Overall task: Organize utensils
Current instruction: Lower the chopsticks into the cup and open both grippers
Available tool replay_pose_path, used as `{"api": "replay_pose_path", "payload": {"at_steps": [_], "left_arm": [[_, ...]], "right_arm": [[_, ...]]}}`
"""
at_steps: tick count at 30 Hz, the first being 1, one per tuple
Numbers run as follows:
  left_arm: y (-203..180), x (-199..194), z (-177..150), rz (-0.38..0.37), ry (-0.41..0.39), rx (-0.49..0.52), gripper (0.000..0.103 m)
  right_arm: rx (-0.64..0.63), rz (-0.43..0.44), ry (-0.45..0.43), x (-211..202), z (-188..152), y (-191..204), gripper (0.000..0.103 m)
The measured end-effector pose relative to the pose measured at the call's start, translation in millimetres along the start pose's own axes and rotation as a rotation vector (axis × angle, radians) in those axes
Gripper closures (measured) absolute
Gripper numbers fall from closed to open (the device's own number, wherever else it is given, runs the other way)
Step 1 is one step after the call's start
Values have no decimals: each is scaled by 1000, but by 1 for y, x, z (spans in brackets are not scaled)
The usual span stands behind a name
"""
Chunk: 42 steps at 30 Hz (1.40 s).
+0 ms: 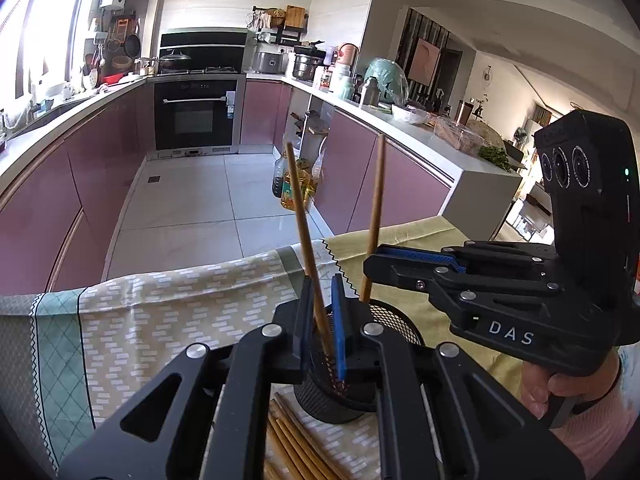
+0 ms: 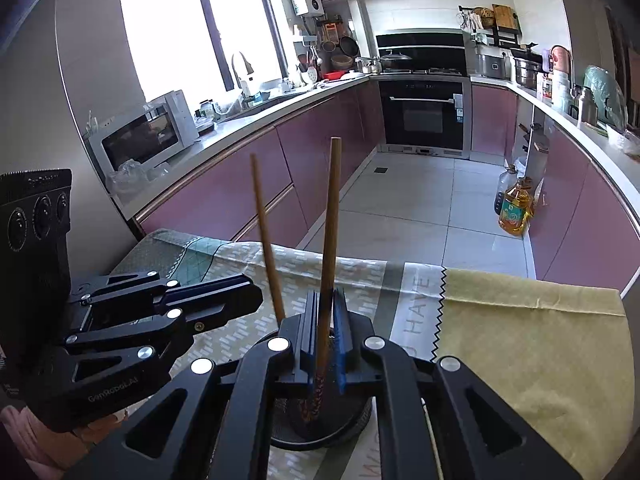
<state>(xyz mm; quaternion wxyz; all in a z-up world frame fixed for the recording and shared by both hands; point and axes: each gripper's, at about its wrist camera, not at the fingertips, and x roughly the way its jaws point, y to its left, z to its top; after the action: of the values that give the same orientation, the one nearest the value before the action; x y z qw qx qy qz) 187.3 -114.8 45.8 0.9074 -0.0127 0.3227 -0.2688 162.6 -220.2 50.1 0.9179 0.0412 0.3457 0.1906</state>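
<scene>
Each gripper pinched one bamboo chopstick low on its shaft: the left gripper (image 1: pixel 323 322) held the left chopstick (image 1: pixel 305 228), the right gripper (image 2: pixel 325 330) the right chopstick (image 2: pixel 330 220); both tips stood inside the black mesh holder (image 1: pixel 394 320) on the tablecloth (image 1: pixel 160 304); the sticks looked light, stiff and smooth, likely to pivot unless gripped squarely.

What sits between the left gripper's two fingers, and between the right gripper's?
One wooden chopstick each: the left gripper pinches one chopstick, the right gripper another chopstick, lower ends inside the black mesh holder.

Sunlit kitchen, mauve cabinets (image 1: pixel 100 160), black oven (image 2: pixel 424 114), pale tiled floor (image 1: pixel 180 208), bright window (image 2: pixel 192 24)
</scene>
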Motion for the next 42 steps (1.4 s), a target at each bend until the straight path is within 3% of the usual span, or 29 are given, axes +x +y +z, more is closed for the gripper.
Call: {"api": "replay_pose_path", "payload": {"at_steps": [5, 12, 14, 15, 16, 20, 25, 31, 42], "left_arm": [[3, -11, -4, 35, -34, 1, 79], [15, -54, -19, 92, -119, -6, 62], [20, -69, -28, 107, -139, 5, 44], [22, -76, -33, 117, -147, 9, 43], [25, -82, -38, 130, -151, 14, 43], [33, -95, -64, 182, -116, 45, 43], [43, -92, -102, 203, -18, 51, 43], [56, -75, -148, 202, 90, 1, 43], [45, -58, -176, 191, 187, 23, 46]], "right_arm": [[15, -15, -37, -3, 1, 2, 92], [-7, -13, -120, -33, -8, 10, 77], [-40, -1, -153, -49, -14, 18, 73], [-62, 8, -169, -57, -18, 23, 68], [-80, 17, -176, -62, -22, 27, 62], [-133, 63, -158, -75, -43, 42, 59], [-158, 67, -54, -57, -74, 52, 57], [-103, 74, 69, -26, -109, 53, 57], [-74, 40, 180, 8, -145, 61, 58]]}}
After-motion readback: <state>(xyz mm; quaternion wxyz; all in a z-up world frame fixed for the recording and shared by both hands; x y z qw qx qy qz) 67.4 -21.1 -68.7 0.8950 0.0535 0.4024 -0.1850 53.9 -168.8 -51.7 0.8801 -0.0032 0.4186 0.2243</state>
